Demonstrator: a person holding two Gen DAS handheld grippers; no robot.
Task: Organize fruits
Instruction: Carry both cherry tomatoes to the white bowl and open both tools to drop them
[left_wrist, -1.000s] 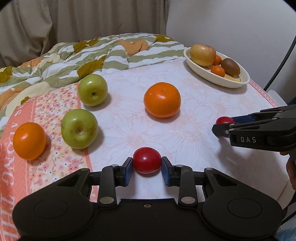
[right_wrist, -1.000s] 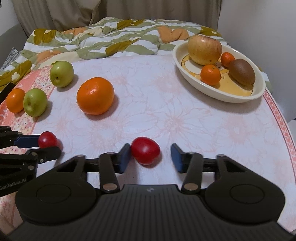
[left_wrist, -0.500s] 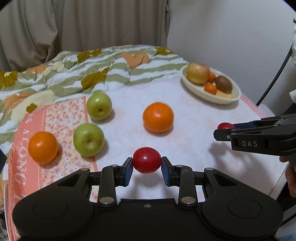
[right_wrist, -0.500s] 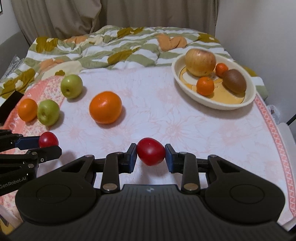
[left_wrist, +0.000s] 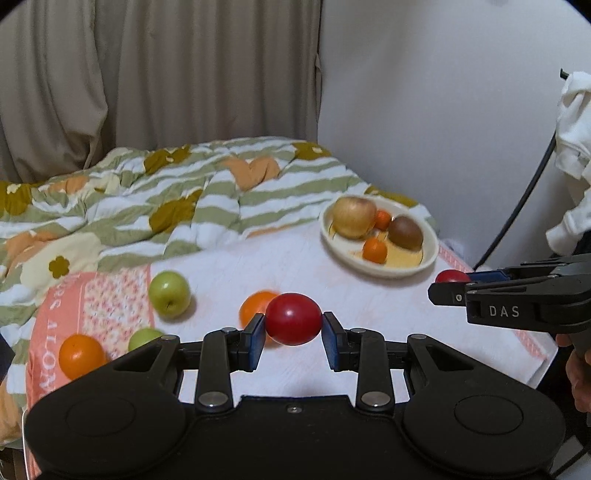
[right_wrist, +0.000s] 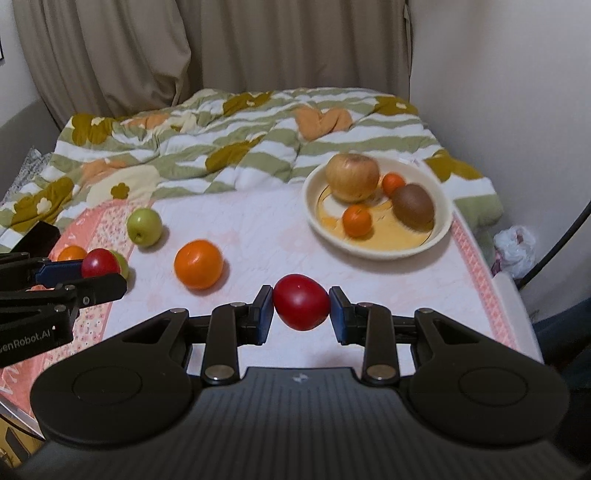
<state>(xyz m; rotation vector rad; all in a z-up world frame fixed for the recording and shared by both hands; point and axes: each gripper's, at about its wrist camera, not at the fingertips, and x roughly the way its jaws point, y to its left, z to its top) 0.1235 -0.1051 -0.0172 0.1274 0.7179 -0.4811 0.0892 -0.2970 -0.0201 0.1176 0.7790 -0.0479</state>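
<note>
My left gripper (left_wrist: 293, 325) is shut on a red tomato (left_wrist: 293, 318) and holds it above the table. My right gripper (right_wrist: 301, 308) is shut on a second red tomato (right_wrist: 301, 306), also lifted. Each gripper shows in the other's view, the right one (left_wrist: 452, 282) at the right edge and the left one (right_wrist: 98, 267) at the left edge. A cream bowl (right_wrist: 439, 236) at the far right holds a large apple (right_wrist: 352, 177), two small oranges and a kiwi (right_wrist: 413, 205). A large orange (right_wrist: 198, 264) and a green apple (right_wrist: 144, 225) lie on the table.
Another green apple (left_wrist: 144, 338) and an orange (left_wrist: 81, 356) lie at the table's left on the pink floral cloth (left_wrist: 107, 306). A striped floral quilt (right_wrist: 221, 147) lies behind the table. A wall stands at the right, curtains at the back.
My right gripper closed on its tomato. Both grippers then rose from the table with their tomatoes, so the fruit and bowl now look lower and farther away.
</note>
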